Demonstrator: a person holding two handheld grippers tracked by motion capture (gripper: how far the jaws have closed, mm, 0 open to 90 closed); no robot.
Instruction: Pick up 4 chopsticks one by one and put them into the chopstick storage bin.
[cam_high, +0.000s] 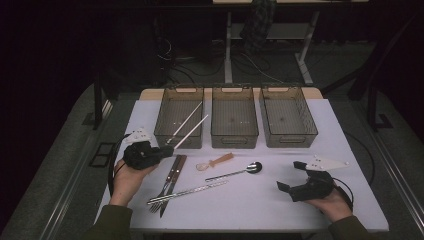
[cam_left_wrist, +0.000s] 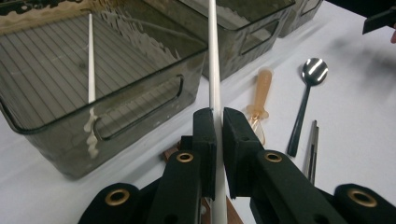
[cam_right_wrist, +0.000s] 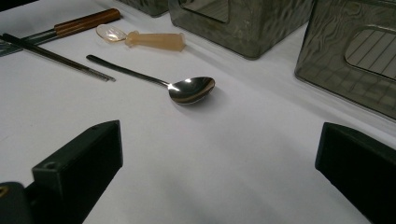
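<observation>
Gripping a white chopstick (cam_left_wrist: 214, 70) between its black jaws, the left gripper (cam_high: 162, 149) sits at about nine o'clock on the white table (cam_high: 260, 200), held in the person's left hand (cam_high: 129, 175). Its jaws are pinched narrow on the stick, which slants up toward one o'clock so that its far end hangs over the front rim of the left bin (cam_high: 178, 117). A second white chopstick (cam_high: 186, 120) already lies inside that bin, leaning against the near wall, just beside the held one in the high view. The middle bin (cam_high: 234, 117) and the right bin (cam_high: 287, 117) stand side by side at twelve o'clock.

At four o'clock the right gripper (cam_high: 288, 176) rests low over the table in the right hand (cam_high: 332, 202), its jaws spread wide with nothing between them. Ahead of it, toward the table's middle, lies a metal spoon (cam_right_wrist: 191, 88), and past that an orange-handled small spoon (cam_right_wrist: 149, 39). At seven o'clock, near the left hand, lie a fork and a knife with brown handles (cam_high: 175, 170), and a pair of metal chopsticks (cam_high: 187, 192) beside them.
</observation>
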